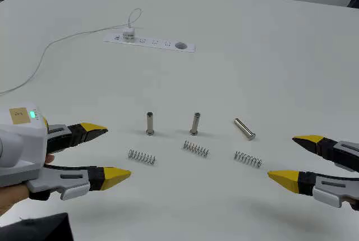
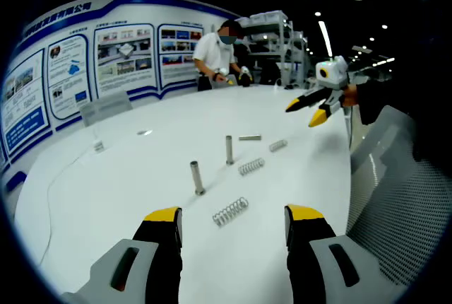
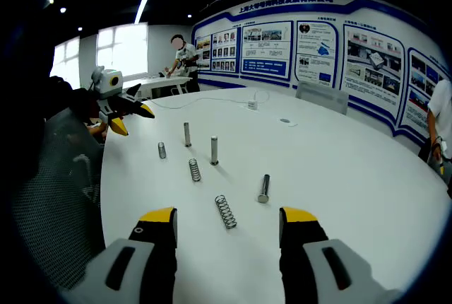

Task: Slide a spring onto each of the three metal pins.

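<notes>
springs lie three in a row on the white surface (image 1: 269, 67), each on its side and none on a pin. in the head view we see the left spring (image 1: 141, 157) just in front of the left pin (image 1: 150, 123), the middle spring (image 1: 196, 149) just in front of the middle pin (image 1: 195, 123), and the right spring (image 1: 248, 159) just in front of the right pin (image 1: 244, 129). the left and middle pins stand upright on their wider heads. the right pin lies on its side, its head toward us and to the right. each spring is near its pin but apart from it.

we hold the left hand-held gripper (image 1: 115, 151) low at the left end of the row, its yellow-tipped jaws wide apart and clamped on nothing, pointing toward the left spring. the right hand-held gripper (image 1: 282, 157) hangs at the right end, jaws likewise apart and empty, tips toward the right spring. in the left gripper view the nearest spring lies just ahead of the gap between the jaw tips. in the right gripper view the right spring and the lying pin sit just ahead of the gap.

farther back on the surface rests a white power strip (image 1: 149, 42) with a white plug in it and a white cable (image 1: 50, 47) trailing off to the left.
</notes>
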`<state>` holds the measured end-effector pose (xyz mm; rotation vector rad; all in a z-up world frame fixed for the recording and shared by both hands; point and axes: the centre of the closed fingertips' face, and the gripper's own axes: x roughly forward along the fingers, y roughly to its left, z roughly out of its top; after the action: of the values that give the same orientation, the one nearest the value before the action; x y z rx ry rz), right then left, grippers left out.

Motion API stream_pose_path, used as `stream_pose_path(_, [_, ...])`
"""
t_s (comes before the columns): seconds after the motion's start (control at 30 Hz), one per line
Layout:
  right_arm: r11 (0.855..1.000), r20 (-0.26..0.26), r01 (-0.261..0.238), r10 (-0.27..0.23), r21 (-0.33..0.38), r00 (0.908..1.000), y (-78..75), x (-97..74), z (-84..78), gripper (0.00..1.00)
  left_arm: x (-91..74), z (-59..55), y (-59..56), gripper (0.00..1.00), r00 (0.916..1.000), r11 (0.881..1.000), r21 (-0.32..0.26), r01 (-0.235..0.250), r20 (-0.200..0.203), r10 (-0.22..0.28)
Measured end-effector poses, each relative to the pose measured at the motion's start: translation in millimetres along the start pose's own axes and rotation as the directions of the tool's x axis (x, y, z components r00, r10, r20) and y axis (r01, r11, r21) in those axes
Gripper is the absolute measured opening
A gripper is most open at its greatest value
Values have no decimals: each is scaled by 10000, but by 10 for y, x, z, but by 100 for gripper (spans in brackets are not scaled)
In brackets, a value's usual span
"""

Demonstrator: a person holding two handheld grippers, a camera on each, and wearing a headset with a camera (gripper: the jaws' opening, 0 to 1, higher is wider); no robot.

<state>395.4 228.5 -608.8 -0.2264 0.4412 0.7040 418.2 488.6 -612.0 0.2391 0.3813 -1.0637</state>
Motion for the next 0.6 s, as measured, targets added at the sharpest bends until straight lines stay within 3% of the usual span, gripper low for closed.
stream_pose_path(0.6, [9999, -90, 21, -22, -98, 10000, -64, 36, 66, 59, -5, 17, -12, 60, 10000, 10000, 20, -31, 13, 31])
